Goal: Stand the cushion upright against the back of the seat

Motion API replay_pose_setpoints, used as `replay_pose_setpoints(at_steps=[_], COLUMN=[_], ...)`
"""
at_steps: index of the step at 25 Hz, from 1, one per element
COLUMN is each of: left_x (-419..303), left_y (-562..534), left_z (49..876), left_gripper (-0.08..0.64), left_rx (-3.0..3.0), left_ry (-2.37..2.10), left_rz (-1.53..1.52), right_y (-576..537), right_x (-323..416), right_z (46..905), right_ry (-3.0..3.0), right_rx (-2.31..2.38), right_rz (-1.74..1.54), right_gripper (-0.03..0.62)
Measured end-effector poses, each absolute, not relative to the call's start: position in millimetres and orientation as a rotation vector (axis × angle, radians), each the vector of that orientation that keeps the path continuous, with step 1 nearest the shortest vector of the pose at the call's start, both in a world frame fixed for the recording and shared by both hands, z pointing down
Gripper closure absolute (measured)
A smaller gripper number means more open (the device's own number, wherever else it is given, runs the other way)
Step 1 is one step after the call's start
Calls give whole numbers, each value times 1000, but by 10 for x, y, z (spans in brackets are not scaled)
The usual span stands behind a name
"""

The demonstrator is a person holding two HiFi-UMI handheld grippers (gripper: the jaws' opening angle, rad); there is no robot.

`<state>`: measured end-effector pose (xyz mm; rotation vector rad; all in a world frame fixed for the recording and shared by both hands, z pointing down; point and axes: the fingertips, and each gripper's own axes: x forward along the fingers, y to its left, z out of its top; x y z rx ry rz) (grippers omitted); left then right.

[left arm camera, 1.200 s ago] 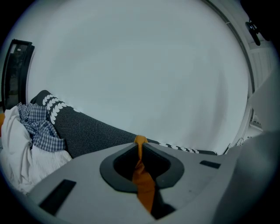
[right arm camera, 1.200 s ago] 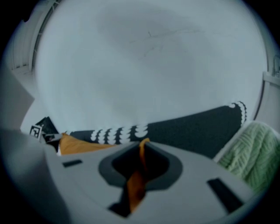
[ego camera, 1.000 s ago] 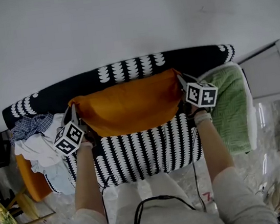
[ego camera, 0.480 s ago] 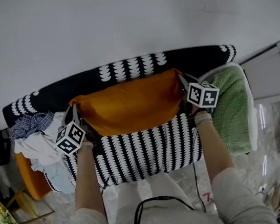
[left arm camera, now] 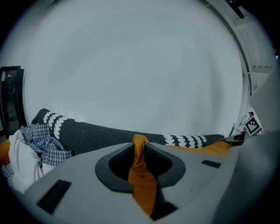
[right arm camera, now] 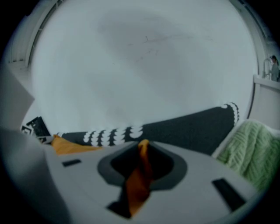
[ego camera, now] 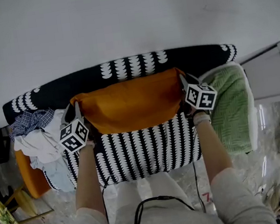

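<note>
Cushion pinched by right gripper and left gripper, jaws just opening, clothes beside

R tongs tight on orange cushion corner, patterned seat back behind, green blanket alongside

Smooth matt orange cloth cushion, woven patterned seat, nubby green throw

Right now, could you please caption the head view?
Left tongs, just easing open, and right tongs hold orange cushion upright against sofa back.
</note>
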<state>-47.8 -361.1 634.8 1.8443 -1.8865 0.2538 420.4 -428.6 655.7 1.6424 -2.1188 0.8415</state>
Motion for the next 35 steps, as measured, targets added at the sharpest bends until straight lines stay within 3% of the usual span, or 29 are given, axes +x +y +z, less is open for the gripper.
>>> replay_pose_setpoints(at_steps=[4, 7, 10, 26, 35], left_x=[-461, -480, -492, -135, 516], left_y=[-3582, -3554, -3492, -3079, -2780], left_z=[6332, 6315, 6294, 6277, 6189], left_gripper=[470, 444, 431, 433, 434], left_rx=[1869, 1872, 1877, 1962, 2153], left_ry=[-1900, -1921, -1937, -1841, -1543], left_rz=[280, 294, 301, 352, 280], right_y=[-4249, -4221, -4151, -3620, -3135], right_x=[4250, 4306, 4350, 4103, 3469], right_z=[6578, 6596, 6564, 6425, 6243], right_ry=[-2089, -2070, -2069, -2157, -2277], right_rx=[1693, 1731, 1760, 1560, 1334], right_rz=[779, 779, 776, 614, 578], right_gripper=[465, 367, 342, 352, 507])
